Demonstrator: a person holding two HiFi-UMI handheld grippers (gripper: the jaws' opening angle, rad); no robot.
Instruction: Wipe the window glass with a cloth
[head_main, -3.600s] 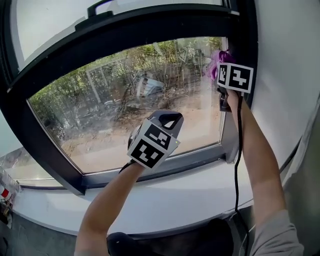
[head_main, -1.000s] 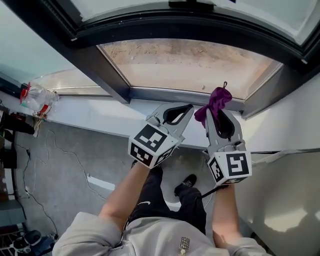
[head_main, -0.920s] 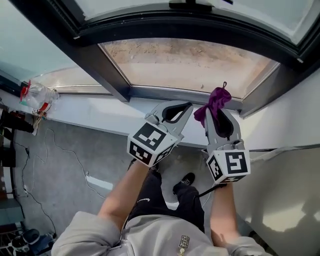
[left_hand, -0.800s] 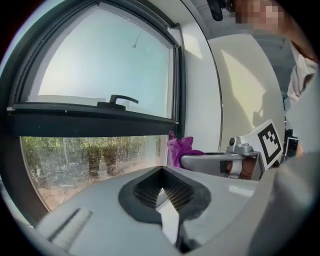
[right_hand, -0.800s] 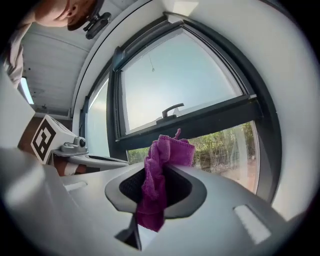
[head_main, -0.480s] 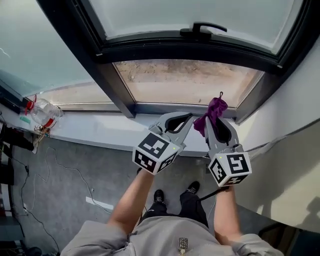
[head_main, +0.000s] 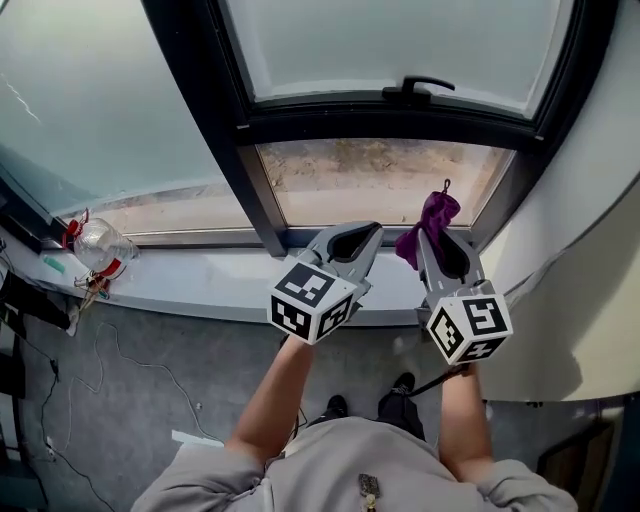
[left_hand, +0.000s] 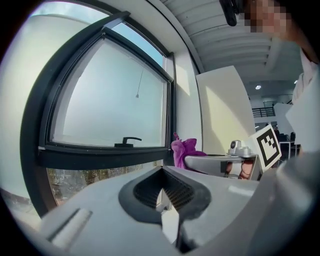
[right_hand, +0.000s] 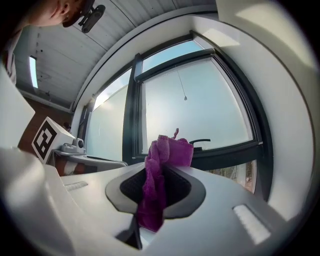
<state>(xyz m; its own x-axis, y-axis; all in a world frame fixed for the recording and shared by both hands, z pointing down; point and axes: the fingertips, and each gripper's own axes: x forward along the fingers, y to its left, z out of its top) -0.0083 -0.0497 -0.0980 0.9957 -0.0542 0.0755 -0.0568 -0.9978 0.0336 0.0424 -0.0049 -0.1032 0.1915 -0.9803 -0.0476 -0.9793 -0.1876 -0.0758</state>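
The right gripper (head_main: 441, 243), clenched on the purple cloth (head_main: 430, 218), is now drawn back from the window glass (head_main: 385, 180), over the sill (head_main: 200, 280); the left gripper (head_main: 350, 243) is held closed, empty, beside it. The cloth should be pressed flat on return.

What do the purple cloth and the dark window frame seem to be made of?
The purple cloth looks like soft terry or microfibre: fuzzy nap, limp folds. The window frame looks like painted metal or plastic, smooth and near-black, with straight hard edges; which one I cannot tell.
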